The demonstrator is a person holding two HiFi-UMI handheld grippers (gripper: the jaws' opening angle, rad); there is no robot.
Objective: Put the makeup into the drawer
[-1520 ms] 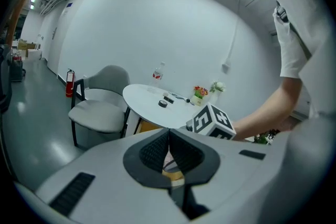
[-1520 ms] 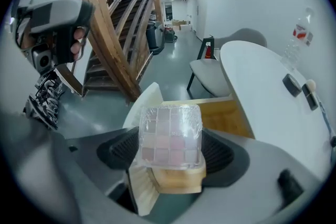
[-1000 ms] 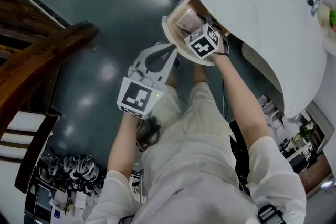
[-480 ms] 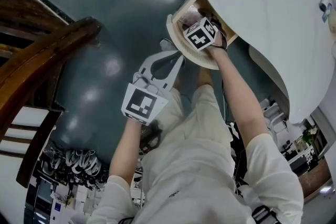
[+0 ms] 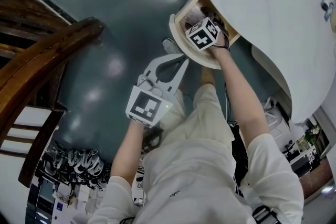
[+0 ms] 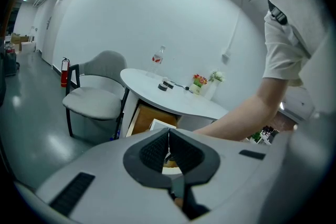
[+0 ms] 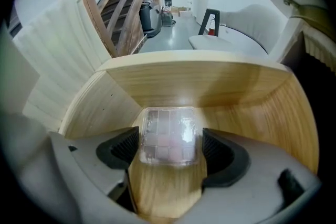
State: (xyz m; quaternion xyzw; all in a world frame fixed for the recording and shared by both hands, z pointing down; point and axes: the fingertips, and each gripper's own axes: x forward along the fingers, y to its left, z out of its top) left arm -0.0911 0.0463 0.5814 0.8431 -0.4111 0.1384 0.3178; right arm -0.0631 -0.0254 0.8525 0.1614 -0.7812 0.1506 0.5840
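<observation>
**Palette inside the drawer, not yet let go**

The right claw (image 7: 170, 150) reaches into the open wooden drawer (image 7: 194, 81) under the white tabletop (image 5: 273, 23). Its jaws stand wide, pressed to the two sides of a clear makeup palette (image 7: 169, 131), which sits low over the drawer floor; whether it already rests on the wood I cannot tell. The left claw (image 6: 168, 139) hangs closed and empty, well apart from the drawer.

The risk, as I judge it, lies in the release. If the palette is not yet down, opening the jaws would drop it flat and might crack the lid. If the jaws open too little, pulling back could drag the palette out again. The claw body could also knock the drawer's front wall or the tabletop's edge on the way out.
</observation>
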